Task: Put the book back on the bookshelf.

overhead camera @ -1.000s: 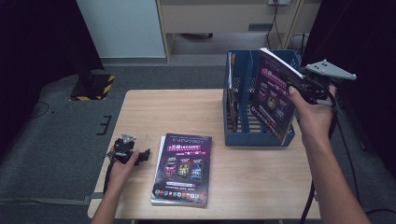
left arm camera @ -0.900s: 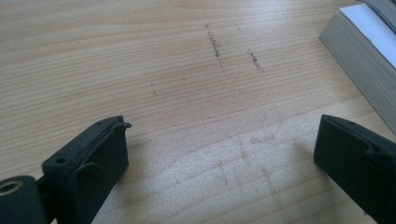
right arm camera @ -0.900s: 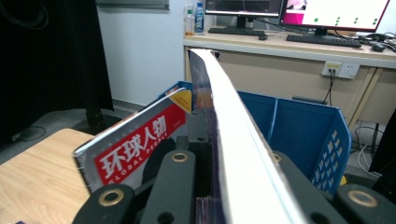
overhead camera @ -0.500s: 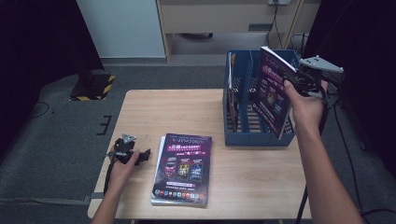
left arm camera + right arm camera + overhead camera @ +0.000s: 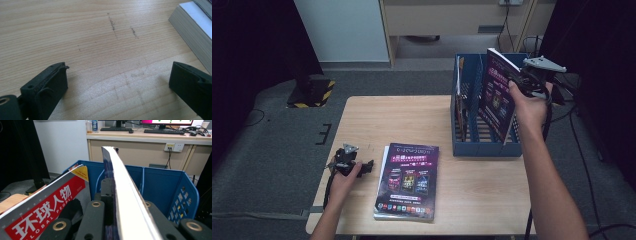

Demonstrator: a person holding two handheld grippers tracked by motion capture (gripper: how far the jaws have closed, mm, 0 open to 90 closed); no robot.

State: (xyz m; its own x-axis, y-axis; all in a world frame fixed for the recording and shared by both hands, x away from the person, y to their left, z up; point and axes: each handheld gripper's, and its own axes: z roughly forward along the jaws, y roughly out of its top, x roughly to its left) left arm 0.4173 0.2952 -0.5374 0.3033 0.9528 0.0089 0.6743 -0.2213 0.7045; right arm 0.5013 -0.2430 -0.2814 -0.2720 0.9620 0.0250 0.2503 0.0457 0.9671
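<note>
My right gripper [image 5: 524, 80] is shut on the upper edge of a purple magazine [image 5: 498, 95], which stands tilted with its lower part inside the blue file rack [image 5: 484, 147]. In the right gripper view the magazine's page edge [image 5: 125, 190] runs up between the pads of my right gripper [image 5: 115, 202]. A red-titled magazine [image 5: 45, 212] leans in the rack's left slot. A stack of purple magazines [image 5: 408, 180] lies flat at the table's front. To its left, my left gripper [image 5: 367, 167] rests on the wood, open and empty, with the stack's edge [image 5: 192, 37] beside its jaw.
The wooden table [image 5: 402, 120] has bare room behind and left of the stack. The rack [image 5: 162, 185] has several upright dividers. Behind the table are a desk and a wall socket [image 5: 173, 147]. A striped stand base [image 5: 312, 92] sits on the floor at left.
My right hand has carried the held magazine leftward over the rack. The left hand and the stack have stayed where they were.
</note>
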